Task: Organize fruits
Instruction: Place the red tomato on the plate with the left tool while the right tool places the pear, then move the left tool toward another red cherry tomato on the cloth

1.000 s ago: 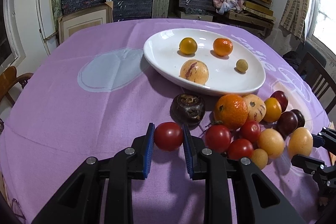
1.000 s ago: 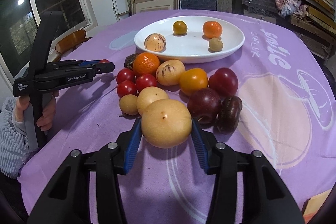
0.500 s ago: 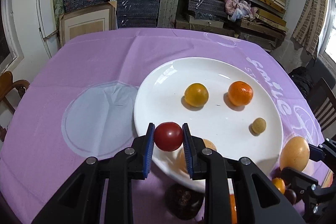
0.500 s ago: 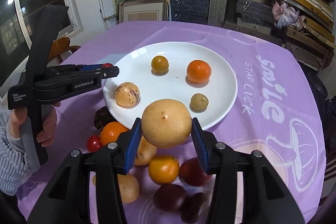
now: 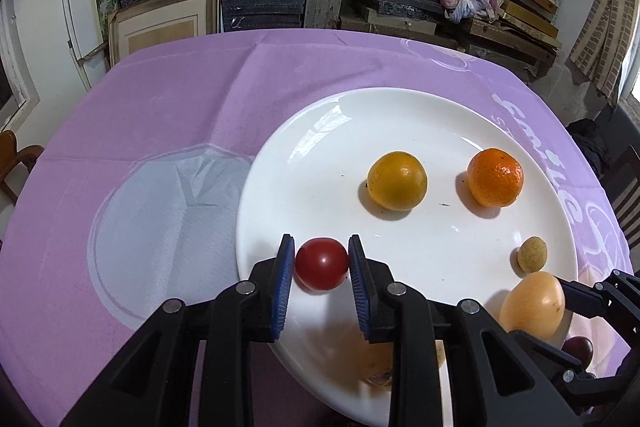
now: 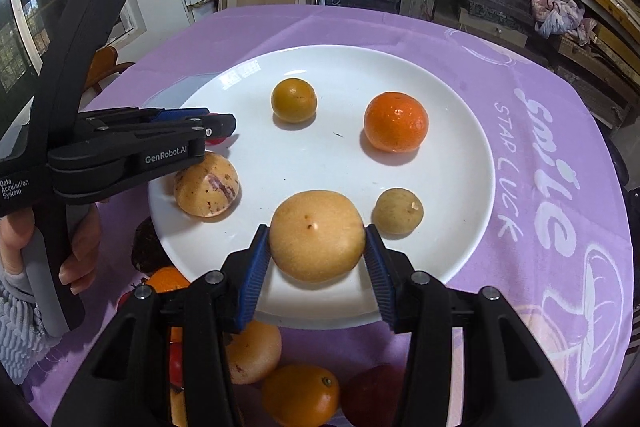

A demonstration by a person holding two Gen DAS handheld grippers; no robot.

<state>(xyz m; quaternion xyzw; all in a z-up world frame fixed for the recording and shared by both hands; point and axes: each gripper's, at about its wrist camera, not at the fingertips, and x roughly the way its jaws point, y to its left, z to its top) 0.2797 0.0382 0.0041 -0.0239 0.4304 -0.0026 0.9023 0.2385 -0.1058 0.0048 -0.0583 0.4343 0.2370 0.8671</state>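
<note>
Your left gripper (image 5: 321, 269) has its jaws just easing apart around the red tomato (image 5: 321, 263), which sits between the blue pads over the near left part of the white plate (image 5: 400, 115), while your right gripper (image 6: 316, 255) is clamped on the large pale yellow fruit (image 6: 316, 241) above the plate's near edge. Around them on the plate lie a yellow citrus (image 6: 294, 100), an orange (image 6: 395, 121), a small tan fruit (image 6: 397, 210) and a speckled fruit (image 6: 206, 183). More fruit (image 6: 300, 395) sits on the purple-clothed counter (image 5: 160, 115) just short of the plate.
</note>
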